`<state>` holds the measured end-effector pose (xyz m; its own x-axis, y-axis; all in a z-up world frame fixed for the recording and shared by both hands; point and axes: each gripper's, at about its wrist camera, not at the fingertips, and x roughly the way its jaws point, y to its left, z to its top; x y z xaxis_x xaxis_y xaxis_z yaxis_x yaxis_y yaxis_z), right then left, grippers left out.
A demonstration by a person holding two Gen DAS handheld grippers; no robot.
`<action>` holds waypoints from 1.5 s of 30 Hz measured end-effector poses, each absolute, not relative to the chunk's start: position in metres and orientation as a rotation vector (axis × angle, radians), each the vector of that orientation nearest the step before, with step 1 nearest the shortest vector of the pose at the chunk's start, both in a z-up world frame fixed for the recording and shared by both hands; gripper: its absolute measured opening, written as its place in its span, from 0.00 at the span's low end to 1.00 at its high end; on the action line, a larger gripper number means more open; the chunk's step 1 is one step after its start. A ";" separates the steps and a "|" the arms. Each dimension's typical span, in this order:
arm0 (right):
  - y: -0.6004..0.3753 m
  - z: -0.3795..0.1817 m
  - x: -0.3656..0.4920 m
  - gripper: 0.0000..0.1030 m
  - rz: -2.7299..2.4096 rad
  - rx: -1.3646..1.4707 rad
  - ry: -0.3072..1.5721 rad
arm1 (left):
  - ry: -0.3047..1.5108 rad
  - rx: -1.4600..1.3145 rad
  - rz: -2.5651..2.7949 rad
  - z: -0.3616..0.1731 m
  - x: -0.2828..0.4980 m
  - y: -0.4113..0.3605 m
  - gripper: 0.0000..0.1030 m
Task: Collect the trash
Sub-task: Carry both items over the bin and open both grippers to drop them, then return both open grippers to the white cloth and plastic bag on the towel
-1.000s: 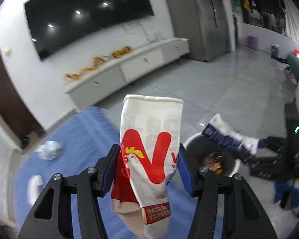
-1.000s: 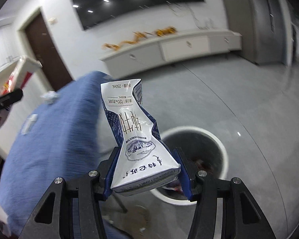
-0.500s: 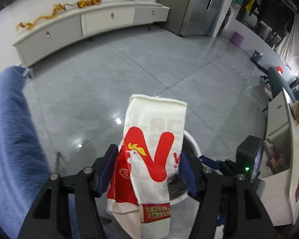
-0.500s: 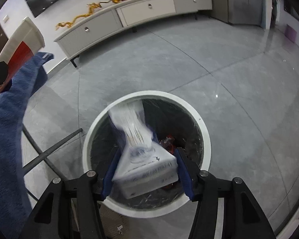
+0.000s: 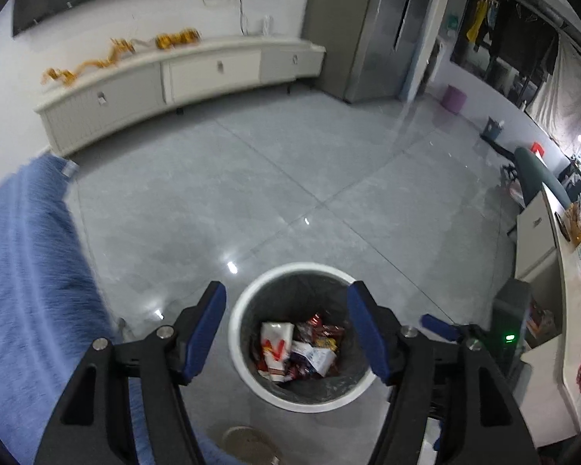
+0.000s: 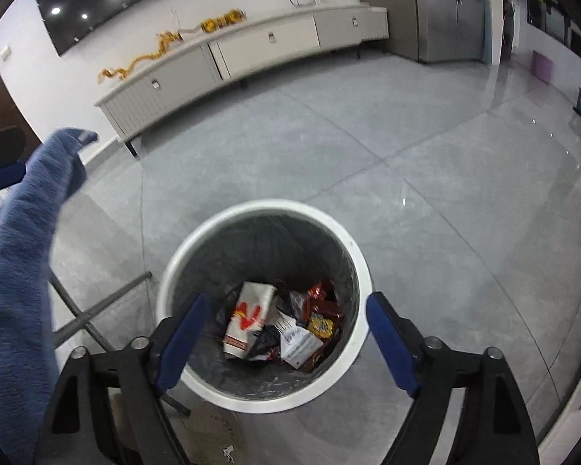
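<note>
A round white trash bin (image 5: 251, 378) with a dark liner stands on the grey floor; it also shows in the right wrist view (image 6: 352, 248). Inside lie a white and red paper bag (image 5: 275, 345) (image 6: 250, 316), a white and blue milk carton (image 5: 313, 356) (image 6: 300, 345) and red and yellow snack wrappers (image 6: 323, 310). My left gripper (image 5: 286, 327) is open and empty above the bin. My right gripper (image 6: 284, 339) is open and empty above the bin too.
A table under a blue cloth (image 5: 23, 271) (image 6: 15, 271) stands at the left, its metal legs (image 6: 97, 306) next to the bin. A long white TV cabinet (image 5: 166, 77) lines the far wall. A white counter (image 5: 561, 310) with items is at the right.
Both grippers swung from the table to over the bin and opened. The paper bag dropped from the left gripper and the milk carton from the right; both now lie in the bin.
</note>
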<state>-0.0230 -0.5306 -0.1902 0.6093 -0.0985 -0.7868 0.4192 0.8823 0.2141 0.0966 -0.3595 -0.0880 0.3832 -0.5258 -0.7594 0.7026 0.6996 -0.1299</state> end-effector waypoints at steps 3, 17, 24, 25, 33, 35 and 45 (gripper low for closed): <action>-0.515 -0.160 -0.026 0.95 -0.269 0.379 0.788 | 0.813 0.239 -0.746 -0.069 0.088 -0.339 0.62; -0.407 -0.052 -0.029 1.00 -0.094 0.273 0.567 | 0.543 0.259 -0.425 -0.003 0.032 -0.190 0.62; -0.360 -0.024 -0.024 1.00 -0.007 0.230 0.495 | 0.506 0.220 -0.311 0.010 0.020 -0.130 0.62; -0.354 -0.022 -0.023 1.00 0.004 0.225 0.489 | 0.504 0.215 -0.300 0.010 0.020 -0.124 0.62; -0.307 -0.013 -0.010 1.00 0.104 0.193 0.504 | 0.495 0.166 -0.151 0.010 0.020 -0.055 0.68; -0.295 -0.013 -0.005 1.00 0.124 0.175 0.519 | 0.495 0.162 -0.113 0.007 0.019 -0.040 0.68; -0.230 -0.021 0.022 1.00 0.210 0.107 0.584 | 0.534 0.099 -0.011 -0.008 0.020 0.023 0.68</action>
<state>0.0223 -0.2297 -0.0212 0.8136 0.2269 -0.5353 -0.1667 0.9731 0.1592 0.0198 0.0227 -0.0076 0.8610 0.0154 -0.5083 0.0364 0.9951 0.0917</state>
